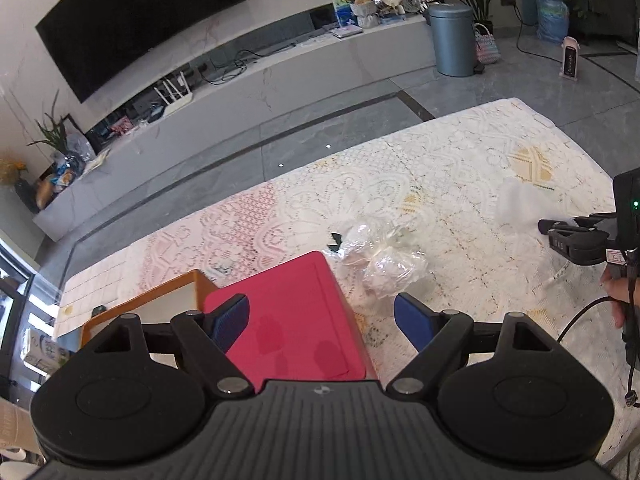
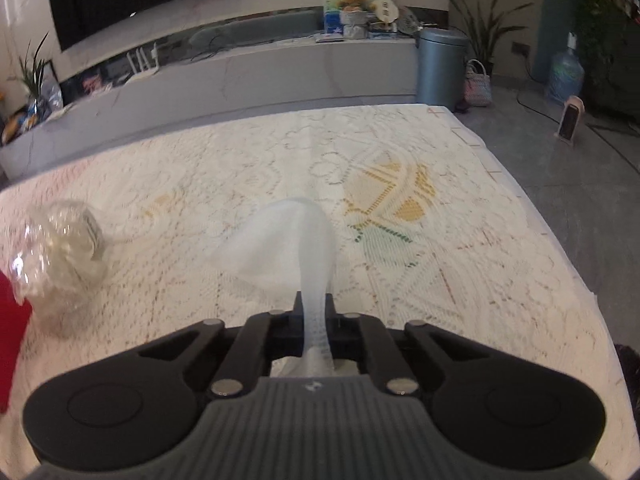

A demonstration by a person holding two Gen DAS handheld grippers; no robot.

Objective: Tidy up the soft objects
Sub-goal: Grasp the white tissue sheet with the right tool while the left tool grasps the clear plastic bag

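Your right tongs [image 2: 311, 304] are closed narrow on a white, soft mesh foam sleeve [image 2: 288, 236]. The sleeve passes between the two fingers and opens forward into a loose, wide end in the middle of the right wrist frame. Its long axis runs along the fingers, away from you. I cannot tell if this free end touches the lace-covered bench [image 2: 460, 264] or hangs just above it.

Your left tongs [image 1: 322, 320] are wide open and hold nothing. They stand over a flat red box [image 1: 288, 312] in the lower middle of the left wrist frame. An orange-rimmed open box [image 1: 160, 300] lies beside it, to the lower left.

A crumpled bundle of clear plastic wrap with white filling [image 1: 384, 256] lies on the bench just above and right of the left tongs, so your left hand is the nearer one for it. I think the sleeve must travel to the left, toward the boxes, which are well apart from the right tongs.

The inside of the orange-rimmed box is mostly hidden behind the left tongs. The right wrist picture is blurred, and only a red edge shows at its left border.
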